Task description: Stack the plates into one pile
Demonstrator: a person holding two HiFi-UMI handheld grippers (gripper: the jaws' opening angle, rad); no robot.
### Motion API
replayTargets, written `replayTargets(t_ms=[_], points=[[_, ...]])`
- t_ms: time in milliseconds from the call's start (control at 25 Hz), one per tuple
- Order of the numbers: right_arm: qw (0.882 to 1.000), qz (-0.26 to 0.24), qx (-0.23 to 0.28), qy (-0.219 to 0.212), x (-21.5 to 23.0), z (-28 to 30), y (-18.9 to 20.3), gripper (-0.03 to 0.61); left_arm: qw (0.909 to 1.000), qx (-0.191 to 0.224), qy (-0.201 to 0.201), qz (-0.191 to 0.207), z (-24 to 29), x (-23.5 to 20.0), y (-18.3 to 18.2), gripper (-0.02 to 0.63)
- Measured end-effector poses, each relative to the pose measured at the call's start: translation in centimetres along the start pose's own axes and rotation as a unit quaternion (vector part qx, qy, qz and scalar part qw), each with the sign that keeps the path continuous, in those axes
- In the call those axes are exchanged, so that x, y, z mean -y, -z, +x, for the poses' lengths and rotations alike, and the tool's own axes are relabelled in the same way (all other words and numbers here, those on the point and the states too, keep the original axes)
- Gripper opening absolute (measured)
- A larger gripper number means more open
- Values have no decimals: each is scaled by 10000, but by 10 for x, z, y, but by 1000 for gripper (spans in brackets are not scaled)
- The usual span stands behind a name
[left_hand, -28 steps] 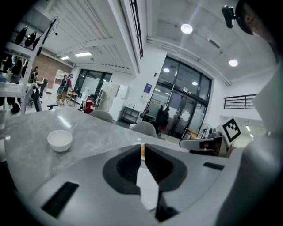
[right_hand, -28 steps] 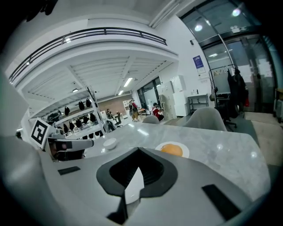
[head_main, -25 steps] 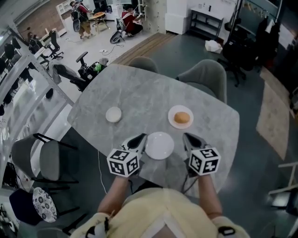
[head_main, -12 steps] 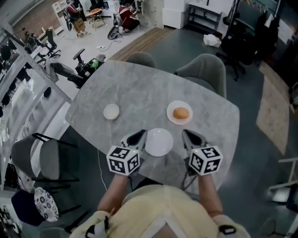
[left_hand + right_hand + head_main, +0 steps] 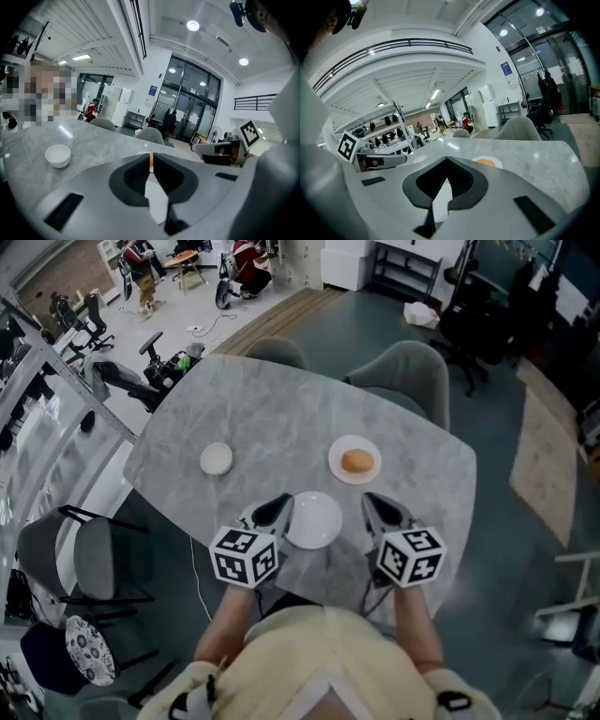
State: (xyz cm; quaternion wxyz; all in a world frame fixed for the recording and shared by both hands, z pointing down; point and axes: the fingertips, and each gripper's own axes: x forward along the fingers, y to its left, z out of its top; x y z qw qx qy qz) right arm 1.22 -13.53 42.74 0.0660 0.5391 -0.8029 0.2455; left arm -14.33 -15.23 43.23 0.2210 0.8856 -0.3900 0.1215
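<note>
Unchanged from a second ago, save a slight drift of everything toward upper left. Still flanking the empty plate at lower centre: left gripper and right gripper, both pinched closed, empty. Upper right, bun plate; upper left, small dish.

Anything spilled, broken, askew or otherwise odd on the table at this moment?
Nothing is spilled, broken or tilted. One oddity: the far plate carries an orange bun-like item, awkward for stacking. The near plate is bare, and the white dish at left looks more like a small bowl.
</note>
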Motion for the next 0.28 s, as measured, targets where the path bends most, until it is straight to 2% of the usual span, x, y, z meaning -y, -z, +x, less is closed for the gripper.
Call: replayTargets(t_ms=[280], points=[[10000, 23, -49, 33, 3, -3, 1, 3, 10000, -20, 48, -39, 1, 4, 0, 25]])
